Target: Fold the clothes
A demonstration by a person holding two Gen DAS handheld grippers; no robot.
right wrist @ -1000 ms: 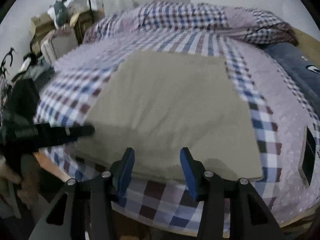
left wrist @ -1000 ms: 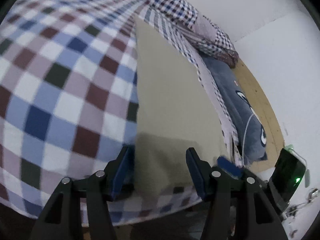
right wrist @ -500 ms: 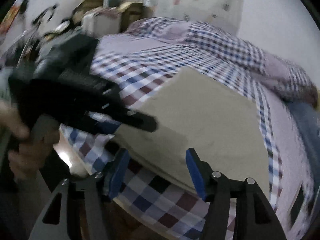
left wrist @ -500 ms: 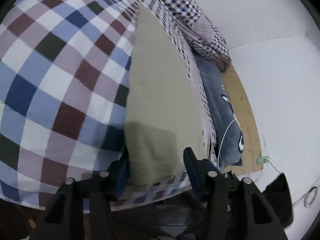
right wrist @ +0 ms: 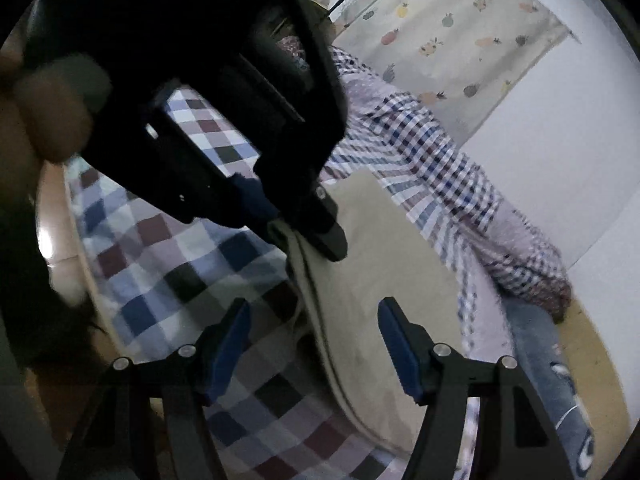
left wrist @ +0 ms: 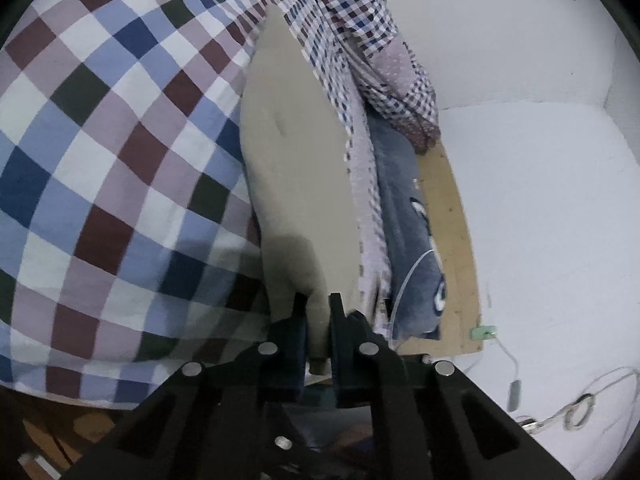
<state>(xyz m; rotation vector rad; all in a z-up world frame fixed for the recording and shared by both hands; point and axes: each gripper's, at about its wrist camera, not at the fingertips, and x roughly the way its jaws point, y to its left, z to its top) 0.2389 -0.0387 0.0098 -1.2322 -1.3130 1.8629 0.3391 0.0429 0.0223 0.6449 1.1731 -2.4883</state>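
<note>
One flat beige folded cloth (left wrist: 296, 168) lies near the front edge of the checked bedspread (left wrist: 100, 152). My left gripper (left wrist: 318, 308) clamps its near corner; my right gripper (right wrist: 314, 320) hangs spread, empty, over the cloth's edge. One grey-blue pillow (left wrist: 400, 208) lies beyond.

bed (left wrist: 100, 168): covered with a big checked sheet in blue, white, dark red | beige cloth (left wrist: 296, 168): lies flat on the sheet, one corner lifted | checked blanket (left wrist: 360, 28): bunched up at the far end | blue-grey pillow (left wrist: 404, 216): lies along the bed's edge by the wall
</note>
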